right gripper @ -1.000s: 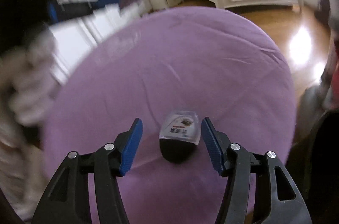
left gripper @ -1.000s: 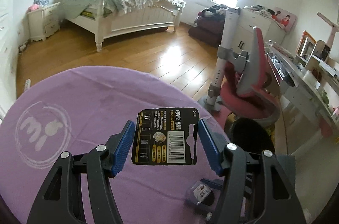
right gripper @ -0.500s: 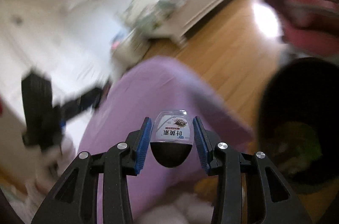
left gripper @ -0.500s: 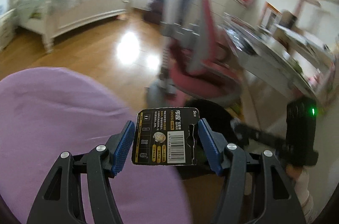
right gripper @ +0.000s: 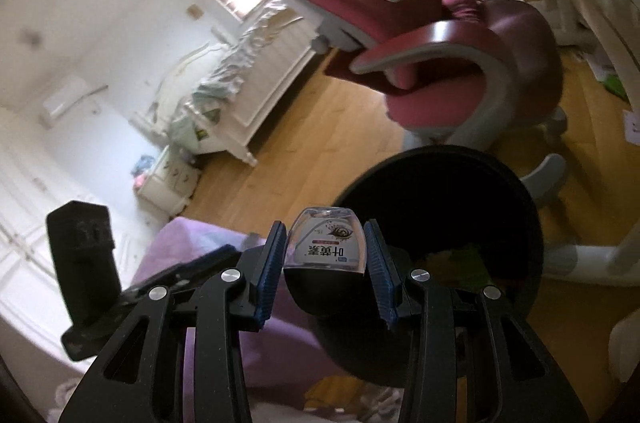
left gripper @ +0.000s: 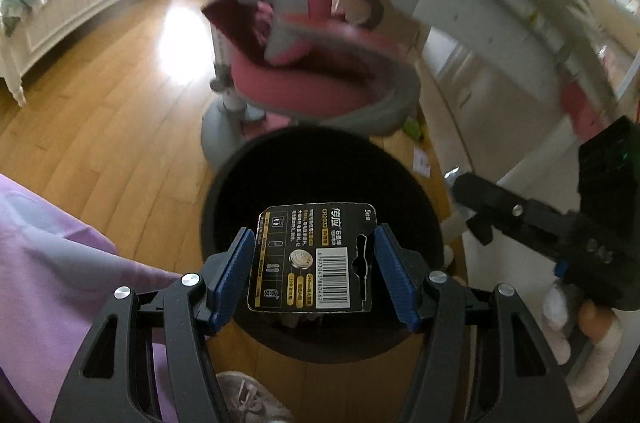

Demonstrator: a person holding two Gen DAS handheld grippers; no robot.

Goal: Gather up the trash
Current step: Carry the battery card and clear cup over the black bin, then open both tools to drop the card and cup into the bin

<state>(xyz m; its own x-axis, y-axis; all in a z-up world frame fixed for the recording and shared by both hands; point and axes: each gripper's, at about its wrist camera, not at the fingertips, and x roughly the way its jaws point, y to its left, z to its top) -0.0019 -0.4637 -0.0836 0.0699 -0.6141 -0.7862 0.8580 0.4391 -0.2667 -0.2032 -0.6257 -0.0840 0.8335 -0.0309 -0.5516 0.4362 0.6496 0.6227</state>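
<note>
Both of our hands have swung away from the purple cushion (left gripper: pixel 60 263) since a second ago, and now both views look down at the black bin (left gripper: pixel 320 175) on the wooden floor.

On the left, our left tool (left gripper: pixel 314 263) holds the battery card (left gripper: pixel 312 259) by its two side edges, its blue pads set fairly wide and pressed against the card, just as before. The card now hangs over the bin's mouth rather than over the cushion.

On the right, our right tool (right gripper: pixel 326 263) was open around the small bottle (right gripper: pixel 325 255) a second ago; now its pads are clamped on the bottle's sides, and the bottle is lifted clear. It sits near the bin's rim (right gripper: pixel 436 153), seemingly not fully over the opening.

We judge pickup done for both pieces. What remains is the drop: the left looks ready to release, while the right probably needs to come further over the bin first.
</note>
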